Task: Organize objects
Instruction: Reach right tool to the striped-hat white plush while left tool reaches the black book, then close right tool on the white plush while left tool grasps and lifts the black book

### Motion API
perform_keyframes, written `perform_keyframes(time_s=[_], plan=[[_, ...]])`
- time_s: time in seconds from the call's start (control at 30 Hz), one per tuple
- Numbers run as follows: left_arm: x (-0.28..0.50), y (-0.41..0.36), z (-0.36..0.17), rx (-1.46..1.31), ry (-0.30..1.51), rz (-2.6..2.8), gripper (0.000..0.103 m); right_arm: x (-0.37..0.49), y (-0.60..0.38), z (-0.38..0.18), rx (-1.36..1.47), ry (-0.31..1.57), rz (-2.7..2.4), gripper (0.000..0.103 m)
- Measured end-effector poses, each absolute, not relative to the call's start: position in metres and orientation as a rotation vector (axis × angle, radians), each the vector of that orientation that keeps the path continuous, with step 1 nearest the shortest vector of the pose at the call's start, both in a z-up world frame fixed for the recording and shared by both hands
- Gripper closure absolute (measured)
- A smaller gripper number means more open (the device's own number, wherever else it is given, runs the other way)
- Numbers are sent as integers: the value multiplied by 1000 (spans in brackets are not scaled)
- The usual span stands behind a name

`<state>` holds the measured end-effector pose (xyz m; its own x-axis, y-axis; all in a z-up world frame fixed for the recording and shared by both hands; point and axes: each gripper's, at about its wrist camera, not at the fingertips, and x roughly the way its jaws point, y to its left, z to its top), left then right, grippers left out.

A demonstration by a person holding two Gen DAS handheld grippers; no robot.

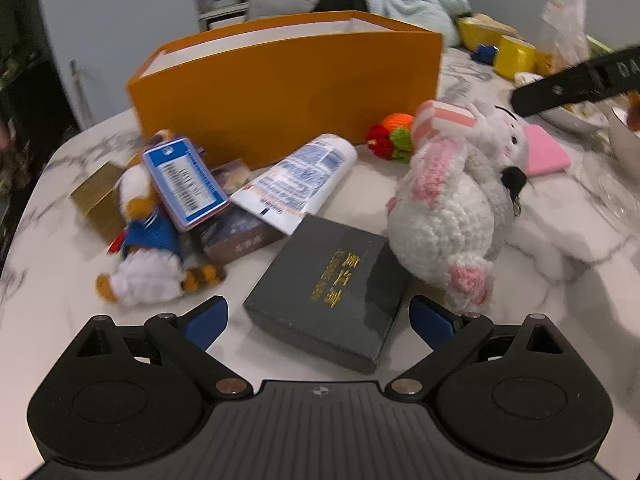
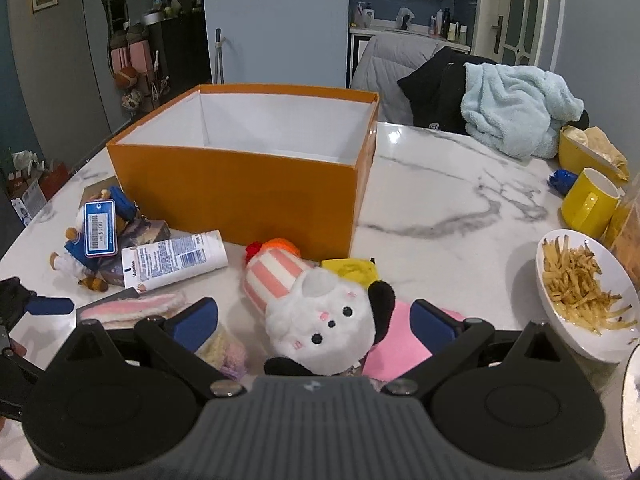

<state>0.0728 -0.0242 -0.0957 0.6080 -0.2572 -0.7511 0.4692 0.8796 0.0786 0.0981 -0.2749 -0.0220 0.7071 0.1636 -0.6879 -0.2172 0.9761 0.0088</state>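
- Clutter sits in front of the orange box [image 1: 288, 92], my landmark, on the marble table [image 2: 440, 200]; nothing shows inside the box from my right wrist view, so I judge the sorting barely begun.
- Left of the box front, the small duck toy [image 1: 140, 240] lies under a blue-labelled card [image 1: 184, 184], and both overlap a dark purple packet [image 1: 236, 236]. If I pull one of them, the others could drag along or slide off the table edge.
- In front of the box middle, the lotion tube [image 1: 300, 180] lies flat; it is round and could roll if nudged.
- My left gripper [image 1: 318, 320] is released, with its jaws spread to either side of the near end of the black box [image 1: 332, 284], which lies nearest me. That box is wide, so the pads may catch only a corner and let it swing.
- Right of the box front, the crocheted rabbit [image 1: 452, 216] leans against the black box and may tip when that lifts.
- My right gripper [image 2: 314, 320] is also released, around the white plush head [image 2: 328, 320]; soft fill could slip out.
- Right wrist alone shows the box interior, the bowl of fries [image 2: 580, 300] and the yellow mug [image 2: 588, 204], both far right of the box, where a swing could hit them.
- Left wrist alone shows the black box's gold lettering and the rabbit's whole body.
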Motion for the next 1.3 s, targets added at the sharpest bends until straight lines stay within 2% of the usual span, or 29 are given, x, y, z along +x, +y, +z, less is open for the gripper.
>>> perform_keyframes(time_s=[0.23, 0.4, 0.67, 1.3], plan=[[84, -33, -105, 325, 804, -480, 0, 108, -259, -32, -105, 779, 247, 2], [85, -36, -110, 324, 804, -490, 0, 117, -250, -34, -131, 782, 266, 18], [89, -26, -112, 239, 848, -501, 0, 144, -245, -52, -249, 814, 311, 20], [79, -28, -112, 280, 748, -494, 0, 146, -242, -73, -432, 862, 291, 21]])
